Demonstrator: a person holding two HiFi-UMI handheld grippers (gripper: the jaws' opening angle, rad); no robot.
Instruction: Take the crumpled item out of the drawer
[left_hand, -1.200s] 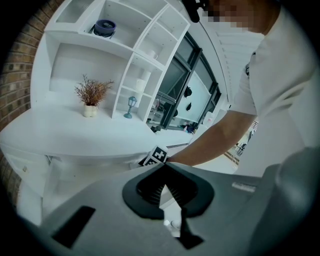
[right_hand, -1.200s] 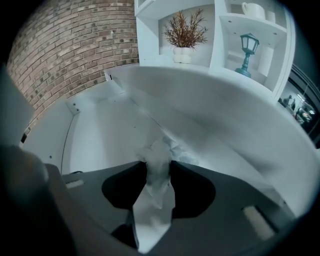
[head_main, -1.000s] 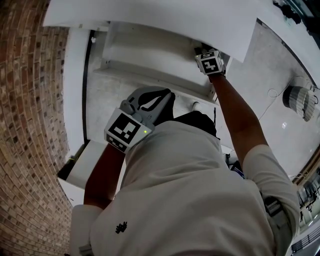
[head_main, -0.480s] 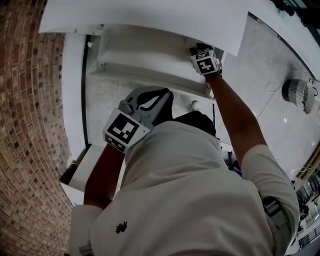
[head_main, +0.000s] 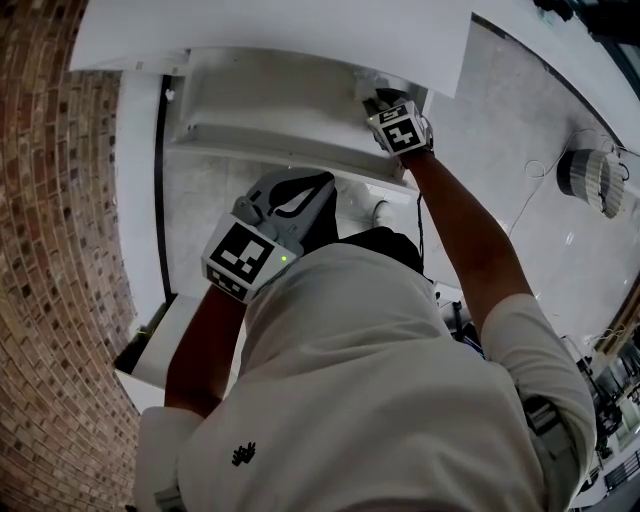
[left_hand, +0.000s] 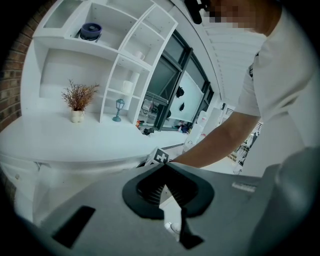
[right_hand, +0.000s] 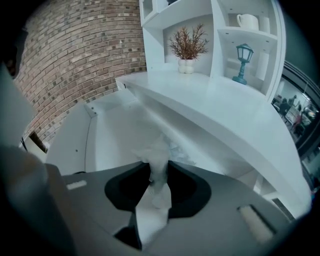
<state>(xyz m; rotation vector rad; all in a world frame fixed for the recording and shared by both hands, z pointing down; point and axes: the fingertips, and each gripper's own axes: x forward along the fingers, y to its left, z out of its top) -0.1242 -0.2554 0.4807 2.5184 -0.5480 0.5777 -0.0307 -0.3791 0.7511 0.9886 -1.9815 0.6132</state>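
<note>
Right gripper (right_hand: 159, 172): jaws narrow, pinching the crumpled item (right_hand: 160, 151), seemingly white paper, over the open drawer (right_hand: 100, 135). Left gripper (left_hand: 164, 169): jaws together, nothing between them.

Person: a white short-sleeved T-shirt (head_main: 380, 380) with a small black emblem (head_main: 241, 455), seen at the lower left of the head view. Left gripper (left_hand: 165, 167): a grey moulded shell with a black-lined recess around the jaws, a dark rectangular slot (left_hand: 75, 225), a small green light (head_main: 284, 260) and a white cube (head_main: 243, 258) bearing black square markers. Right gripper (right_hand: 157, 165): the same grey shell and black recess, pale rectangular labels (right_hand: 252, 222), and a like marker cube (head_main: 400, 130).
</note>
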